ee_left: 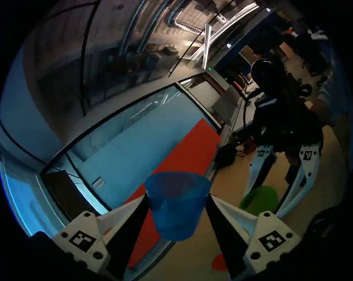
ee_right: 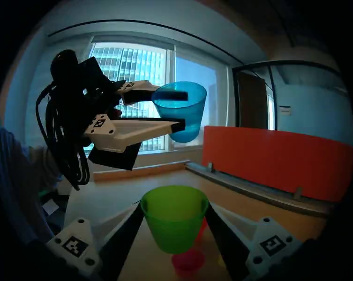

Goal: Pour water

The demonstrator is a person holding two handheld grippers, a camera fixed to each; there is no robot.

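Closest in the right gripper view, a translucent green plastic cup (ee_right: 175,218) sits upright between the fingers of the right claw (ee_right: 175,210), which is closed onto its sides just below the rim. It hangs over the light wooden counter (ee_right: 129,196), with a small pink cup (ee_right: 188,262) underneath, towards the near edge. Up and to the left, well clear of the counter, the left claw (ee_right: 183,111) pinches a translucent blue plastic cup (ee_right: 181,110) the same way, close to upright. The left gripper view shows both dark pads pressed against that blue cup (ee_left: 177,206).

Both cups look thin, light and smooth, so their walls would likely flex and slip under a hard squeeze. The stiffer band under the rim seems the best place to hold. I cannot tell the water level. An orange panel (ee_right: 279,159) runs along the counter's far edge.
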